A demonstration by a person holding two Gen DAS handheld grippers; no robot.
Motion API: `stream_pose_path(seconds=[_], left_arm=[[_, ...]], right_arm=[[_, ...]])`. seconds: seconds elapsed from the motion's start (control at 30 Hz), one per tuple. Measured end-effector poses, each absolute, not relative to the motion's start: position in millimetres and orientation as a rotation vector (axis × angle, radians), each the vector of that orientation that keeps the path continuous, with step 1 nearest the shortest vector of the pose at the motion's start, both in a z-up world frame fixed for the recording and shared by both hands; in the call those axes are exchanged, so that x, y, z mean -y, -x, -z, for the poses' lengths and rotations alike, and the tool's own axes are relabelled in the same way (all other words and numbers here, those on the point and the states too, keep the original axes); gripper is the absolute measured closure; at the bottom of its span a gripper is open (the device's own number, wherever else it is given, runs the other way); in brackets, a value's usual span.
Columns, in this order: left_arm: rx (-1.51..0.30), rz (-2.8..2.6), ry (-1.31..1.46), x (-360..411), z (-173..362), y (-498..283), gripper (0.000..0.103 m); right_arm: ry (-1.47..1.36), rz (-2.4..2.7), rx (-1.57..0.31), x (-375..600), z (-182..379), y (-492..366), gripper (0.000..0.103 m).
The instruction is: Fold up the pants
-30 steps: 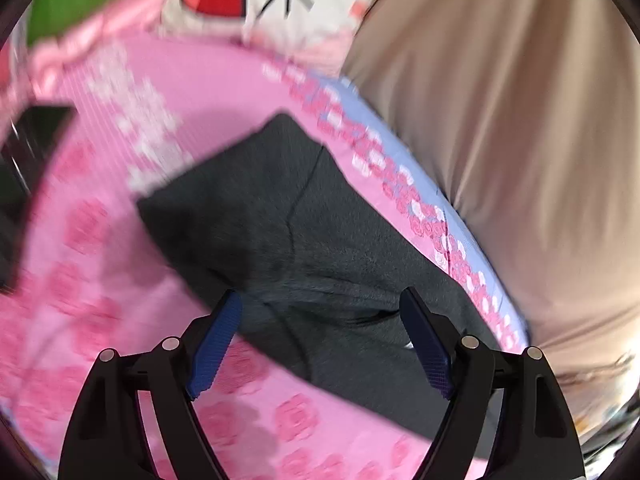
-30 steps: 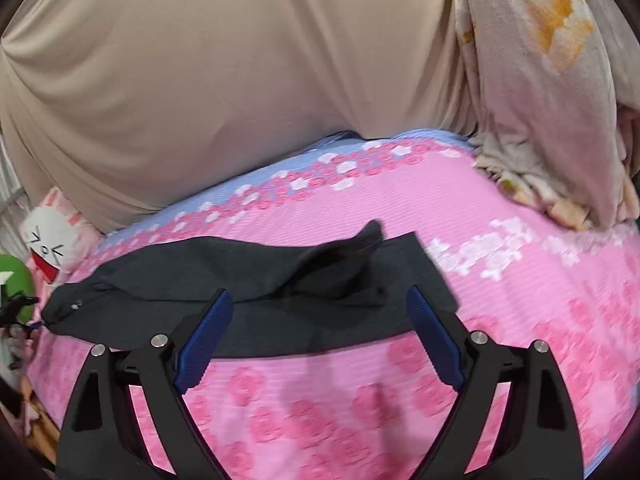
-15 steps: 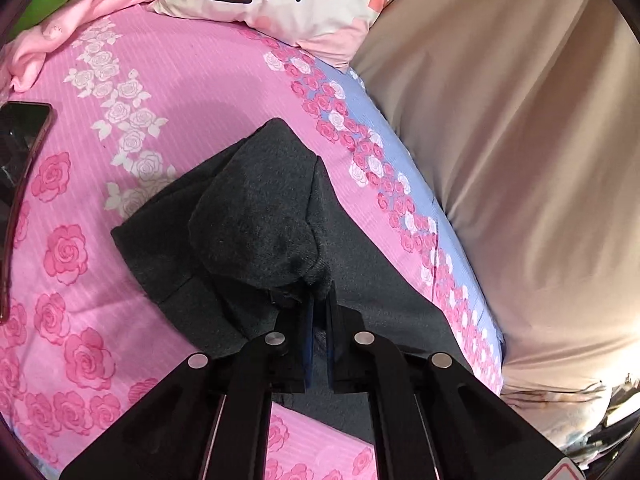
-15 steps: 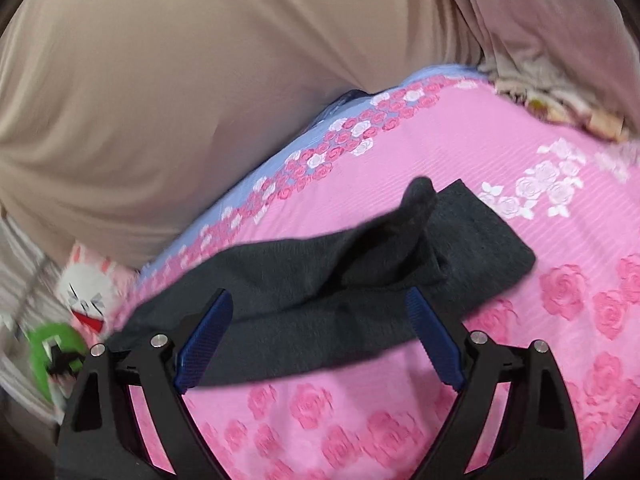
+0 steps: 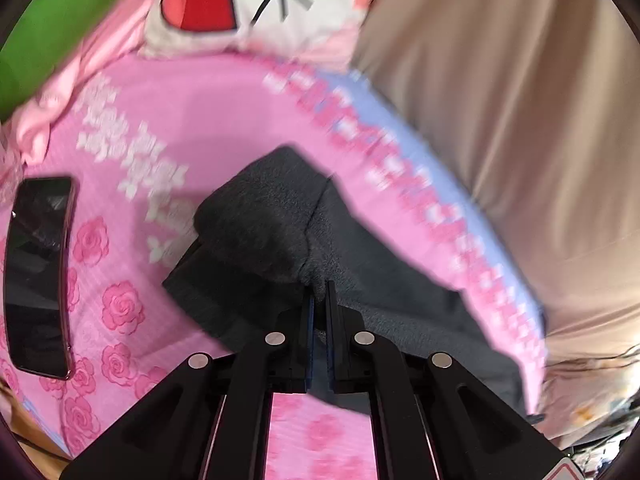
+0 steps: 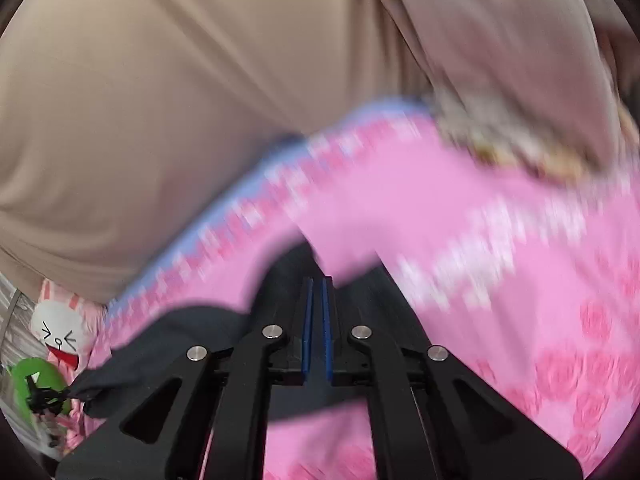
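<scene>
Pink rose bedsheet (image 5: 208, 128), beige curtain (image 6: 160, 80) behind. Both grippers (image 5: 319, 300) (image 6: 317, 284) pinch the dark pants (image 5: 280, 216); only the left view shows a phone (image 5: 38, 276).

A bed fills both views, spread with a pink sheet (image 5: 224, 120) printed in roses and white flower sprays, its far edge banded in pale blue. Behind that edge hangs a beige curtain (image 5: 500, 100) — loosely draped, softly lit. At the sheet's head end lies a white cartoon-face pillow (image 5: 260, 0) with a red mouth, and beside it a green plush shape (image 5: 52, 28) (much blurred). A dark phone (image 5: 38, 272) lies flat on the sheet, well apart from the pillow. At the sheet's other end sits a crumpled pale blanket (image 6: 520, 92).
</scene>
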State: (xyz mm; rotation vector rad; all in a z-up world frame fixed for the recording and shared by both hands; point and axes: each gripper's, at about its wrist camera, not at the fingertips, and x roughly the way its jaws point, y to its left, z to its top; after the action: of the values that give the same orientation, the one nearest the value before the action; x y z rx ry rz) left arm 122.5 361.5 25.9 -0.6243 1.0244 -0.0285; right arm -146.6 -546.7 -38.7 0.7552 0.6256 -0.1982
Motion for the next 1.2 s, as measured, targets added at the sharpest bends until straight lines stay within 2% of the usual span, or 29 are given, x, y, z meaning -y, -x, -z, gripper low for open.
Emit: stream_pose_path(seconds=[0.03, 0.1, 0.13, 0.17, 0.2, 0.23, 0.4, 0.43, 0.47, 0.5, 0.53, 0.57, 0.63, 0.73, 0.8, 0.83, 0.9, 1.0, 1.03, 1.07, 1.1, 1.13, 1.2], left_arm=[[-1.039, 0.02, 0.63, -362.7, -17.4, -122.6, 0.1], [-1.04, 0.012, 0.648, -365.6, -7.9, -120.7, 0.1], [-1.035, 0.009, 0.656, -366.4, -6.2, -120.0, 0.1], [-1.032, 0.008, 0.654, -366.4, -6.2, -119.4, 0.1], [-1.026, 0.005, 0.648, -365.9, -6.9, -118.6, 0.1], [-1.024, 0.004, 0.642, -365.4, -7.1, -117.1, 0.1], [-1.021, -0.01, 0.612, -363.2, -7.6, -108.7, 0.1], [-1.023, -0.013, 0.611, -361.4, -6.7, -110.7, 0.1], [-1.025, -0.013, 0.611, -360.5, -6.1, -111.2, 0.1], [-1.028, -0.013, 0.611, -360.4, -5.4, -111.5, 0.1], [-1.03, -0.012, 0.612, -360.3, -4.8, -112.4, 0.1], [-1.031, -0.009, 0.612, -360.3, -4.9, -113.5, 0.1], [-1.021, 0.005, 0.611, -360.7, -9.8, -114.9, 0.1], [-0.972, 0.063, 0.627, -364.3, -25.3, -110.3, 0.1], [-0.973, 0.075, 0.616, -365.8, -27.3, -107.0, 0.1], [-0.985, 0.064, 0.593, -365.1, -24.2, -106.9, 0.1], [-1.038, 0.041, 0.556, -365.3, -8.5, -109.7, 0.1], [-1.098, 0.038, 0.591, -372.4, 15.6, -110.2, 0.099], [-1.1, 0.032, 0.605, -374.6, 19.6, -108.0, 0.099], [-1.099, 0.033, 0.609, -375.3, 21.1, -105.9, 0.099], [-1.096, 0.033, 0.606, -375.6, 21.3, -103.9, 0.098], [-1.093, 0.025, 0.596, -375.9, 20.3, -101.6, 0.098], [-1.088, 0.02, 0.592, -376.1, 18.1, -99.8, 0.098]], right_arm=[[-0.78, 0.19, -0.629, 543.4, 44.1, 151.0, 0.095], [-0.819, 0.156, -0.615, 535.6, 45.2, 156.3, 0.085], [-0.823, 0.137, -0.612, 529.2, 40.7, 153.7, 0.065], [-0.821, 0.123, -0.607, 522.3, 36.3, 151.7, 0.038], [-0.812, 0.102, -0.6, 514.1, 29.3, 144.6, 0.03], [-0.797, 0.081, -0.598, 506.0, 22.7, 134.9, 0.027], [-0.769, 0.084, -0.685, 476.3, 19.6, 68.1, 0.027], [-0.766, 0.105, -0.703, 473.8, 24.3, 56.9, 0.031], [-0.744, 0.145, -0.721, 471.8, 30.0, 45.8, 0.045], [-0.72, 0.179, -0.73, 470.5, 32.0, 42.5, 0.053], [-0.693, 0.217, -0.735, 471.9, 33.7, 37.6, 0.079], [-0.703, 0.217, -0.718, 476.4, 31.6, 36.6, 0.095], [-0.741, 0.162, -0.608, 482.4, 12.3, 50.4, 0.095], [-0.655, 0.071, -0.411, 478.3, -33.3, 101.7, 0.096], [-0.56, 0.082, -0.424, 477.8, -31.3, 118.6, 0.095], [-0.508, 0.132, -0.501, 481.6, -14.0, 119.4, 0.094], [-0.55, 0.164, -0.675, 499.6, 33.8, 116.8, 0.09], [-0.621, 0.192, -0.723, 513.5, 65.5, 132.2, 0.088], [-0.637, 0.192, -0.704, 515.9, 67.5, 139.6, 0.082], [-0.65, 0.189, -0.69, 517.7, 67.4, 144.3, 0.059], [-0.668, 0.183, -0.663, 520.4, 66.4, 149.9, 0.045], [-0.673, 0.186, -0.64, 522.4, 64.0, 152.3, 0.026], [-0.696, 0.17, -0.616, 524.7, 57.2, 148.8, 0.025]])
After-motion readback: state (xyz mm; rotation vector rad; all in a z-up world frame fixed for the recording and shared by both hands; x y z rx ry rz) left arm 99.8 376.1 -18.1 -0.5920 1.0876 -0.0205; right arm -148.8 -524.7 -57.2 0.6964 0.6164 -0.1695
